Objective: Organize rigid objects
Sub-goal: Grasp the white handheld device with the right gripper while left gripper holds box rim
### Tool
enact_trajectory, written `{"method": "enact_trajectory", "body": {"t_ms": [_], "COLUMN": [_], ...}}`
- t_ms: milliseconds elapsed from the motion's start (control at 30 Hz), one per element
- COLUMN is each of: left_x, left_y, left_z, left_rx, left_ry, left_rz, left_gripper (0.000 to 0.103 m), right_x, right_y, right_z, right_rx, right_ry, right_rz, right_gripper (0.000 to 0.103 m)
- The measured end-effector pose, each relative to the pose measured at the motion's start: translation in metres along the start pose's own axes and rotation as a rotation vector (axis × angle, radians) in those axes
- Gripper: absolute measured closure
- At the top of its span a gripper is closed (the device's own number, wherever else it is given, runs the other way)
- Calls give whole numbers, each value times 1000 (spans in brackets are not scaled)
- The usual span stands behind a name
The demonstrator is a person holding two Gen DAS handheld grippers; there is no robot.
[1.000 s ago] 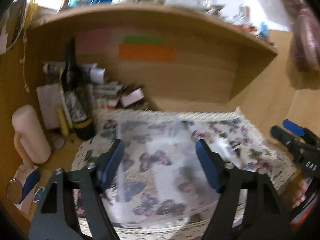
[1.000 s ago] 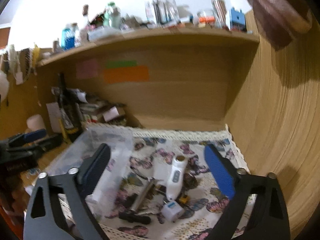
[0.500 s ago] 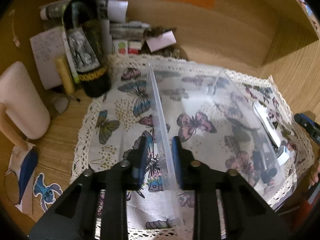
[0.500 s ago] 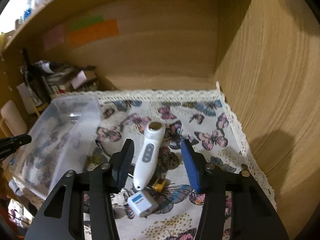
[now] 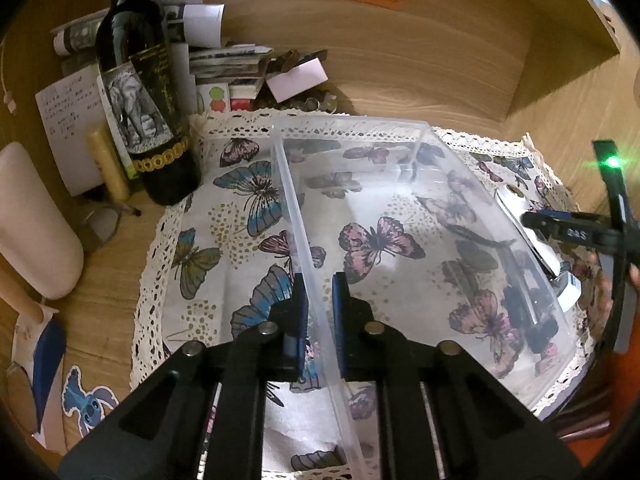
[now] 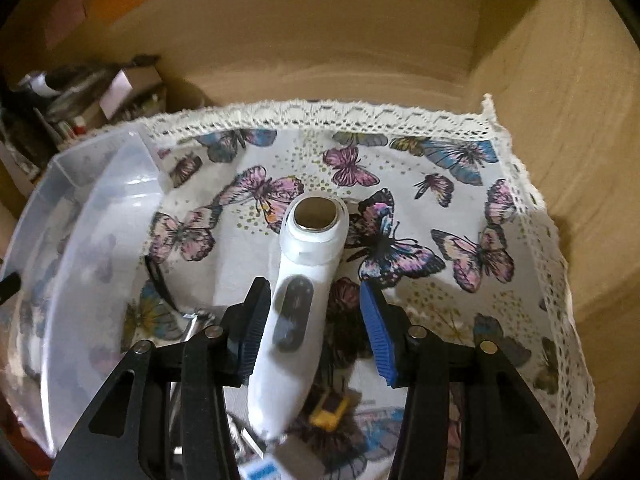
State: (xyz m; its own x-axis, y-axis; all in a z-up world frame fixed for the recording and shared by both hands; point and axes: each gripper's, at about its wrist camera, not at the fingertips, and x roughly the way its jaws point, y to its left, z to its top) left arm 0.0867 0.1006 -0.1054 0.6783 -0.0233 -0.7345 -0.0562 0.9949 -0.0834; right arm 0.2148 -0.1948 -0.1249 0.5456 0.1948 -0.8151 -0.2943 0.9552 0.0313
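A clear plastic box [image 5: 400,128] stands on a butterfly cloth [image 5: 240,200]. My left gripper [image 5: 318,280] is shut on the box's left wall, one pad on each side of it. In the right wrist view the box [image 6: 100,216] lies at the left. A white handheld device [image 6: 304,280] with a round metal head lies on the cloth, its handle between the fingers of my right gripper [image 6: 314,308]. The left pad is at the device's side; the right pad stands clear of it. The jaws are open. Through the box, the left wrist view shows the device [image 5: 532,236].
A dark wine bottle [image 5: 148,120], papers and a pale cylinder [image 5: 32,220] crowd the left of the desk. A small yellow object [image 6: 330,410] and a white-blue block [image 6: 260,470] lie near the device's tail. A wooden side wall [image 6: 560,120] rises at the right.
My left gripper came down over the box's left wall and shut on it. My right gripper narrowed, tilted down and came in around the white device.
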Motion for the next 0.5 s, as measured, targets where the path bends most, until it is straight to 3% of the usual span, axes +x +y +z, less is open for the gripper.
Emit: {"method": "enact_trajectory", "body": {"t_ms": [167,233,500], "left_x": [0,0,0], "left_y": [3,3,3], "left_z": [-1,-1,0], "left_rx": [-1,0,7], "left_ry": [-12,-13,-9], "left_rz": [-16,-20,-18], "left_gripper": [90,90,90], "right_x": [24,33,10], "right_y": [5,6,7], "right_z": [13,15,15], "right_rx": [-19,-23,-10], "right_ry": [77,100,20], "right_rz": [-3,-13,-7], "right_gripper": [60,68,71]}}
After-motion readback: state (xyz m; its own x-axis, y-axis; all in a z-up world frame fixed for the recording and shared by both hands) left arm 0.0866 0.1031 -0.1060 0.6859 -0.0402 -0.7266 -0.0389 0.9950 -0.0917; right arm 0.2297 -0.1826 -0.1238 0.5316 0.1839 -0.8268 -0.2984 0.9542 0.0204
